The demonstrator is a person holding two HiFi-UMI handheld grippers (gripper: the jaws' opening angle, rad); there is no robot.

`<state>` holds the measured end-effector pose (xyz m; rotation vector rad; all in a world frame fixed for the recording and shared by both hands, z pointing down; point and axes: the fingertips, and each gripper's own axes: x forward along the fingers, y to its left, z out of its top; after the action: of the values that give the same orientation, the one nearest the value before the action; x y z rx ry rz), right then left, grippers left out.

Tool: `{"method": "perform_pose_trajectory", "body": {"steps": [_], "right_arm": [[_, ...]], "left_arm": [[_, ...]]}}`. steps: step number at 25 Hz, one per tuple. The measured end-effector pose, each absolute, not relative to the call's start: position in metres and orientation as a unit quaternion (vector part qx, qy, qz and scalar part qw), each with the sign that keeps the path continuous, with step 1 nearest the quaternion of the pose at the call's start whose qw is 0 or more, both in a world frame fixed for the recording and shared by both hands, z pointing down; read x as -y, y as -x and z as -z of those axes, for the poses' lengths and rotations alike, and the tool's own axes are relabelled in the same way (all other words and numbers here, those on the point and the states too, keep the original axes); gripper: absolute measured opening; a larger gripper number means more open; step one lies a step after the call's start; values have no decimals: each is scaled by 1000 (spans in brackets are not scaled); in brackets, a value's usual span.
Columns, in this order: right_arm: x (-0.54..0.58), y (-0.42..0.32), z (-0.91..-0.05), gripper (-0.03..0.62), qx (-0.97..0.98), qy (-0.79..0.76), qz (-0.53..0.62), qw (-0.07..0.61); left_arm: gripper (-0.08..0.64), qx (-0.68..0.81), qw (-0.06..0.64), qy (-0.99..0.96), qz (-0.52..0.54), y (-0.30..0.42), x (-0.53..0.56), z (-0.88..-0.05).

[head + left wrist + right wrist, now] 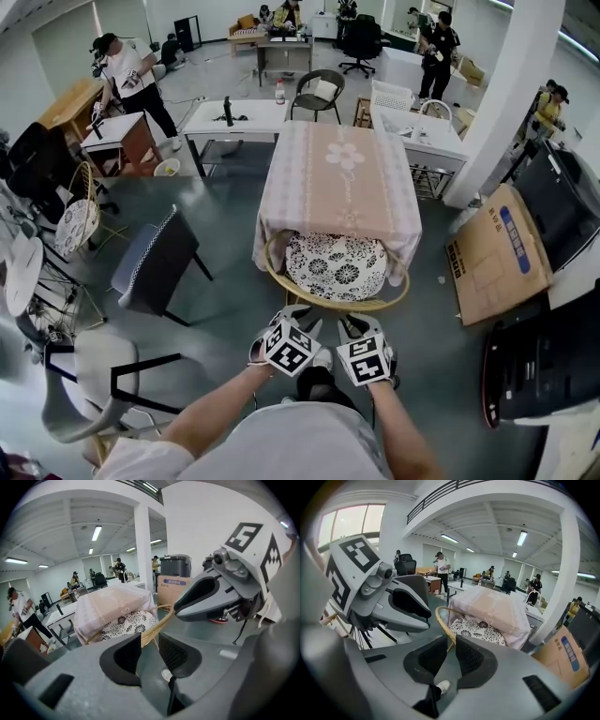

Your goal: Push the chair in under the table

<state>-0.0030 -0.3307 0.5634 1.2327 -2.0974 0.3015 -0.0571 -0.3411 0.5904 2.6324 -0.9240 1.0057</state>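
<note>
A rattan chair (336, 302) with a black-and-white floral cushion (336, 265) stands with its seat partly under the table (337, 178), which wears a pink cloth. Both grippers are at the chair's near rim, side by side. My left gripper (298, 317) has the rattan rim (161, 619) running in between its nearly closed jaws (150, 644). The right gripper (361, 324) holds the same rim (443, 623) between its jaws (449, 648) a little further right. The rest of the chair's frame is hidden by the cloth.
A dark chair (155, 262) and a white chair (94, 375) stand to the left. A cardboard box (497, 253), a white pillar (506, 94) and black equipment (544, 366) are on the right. Desks and several people fill the back of the room.
</note>
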Motion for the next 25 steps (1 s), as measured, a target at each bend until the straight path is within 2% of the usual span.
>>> {"method": "perform_pose_trajectory", "body": {"steps": [7,15,22,25], "right_arm": [[307,8,-539,37,812,-493,-129,285],[287,8,-515,25,813,-509,-136,248],[278,12,-497,4,820,-512,-140,215],[276,14,-492,3,822,-512,-137,209]], "left_arm": [[105,339,128,-893,-269,43,318,-556],[71,357,141,-894,-228,47,301,-528],[8,364,148,-897,-204,49,290,-517],[8,369,146,-896,-198,51,288,-513]]}}
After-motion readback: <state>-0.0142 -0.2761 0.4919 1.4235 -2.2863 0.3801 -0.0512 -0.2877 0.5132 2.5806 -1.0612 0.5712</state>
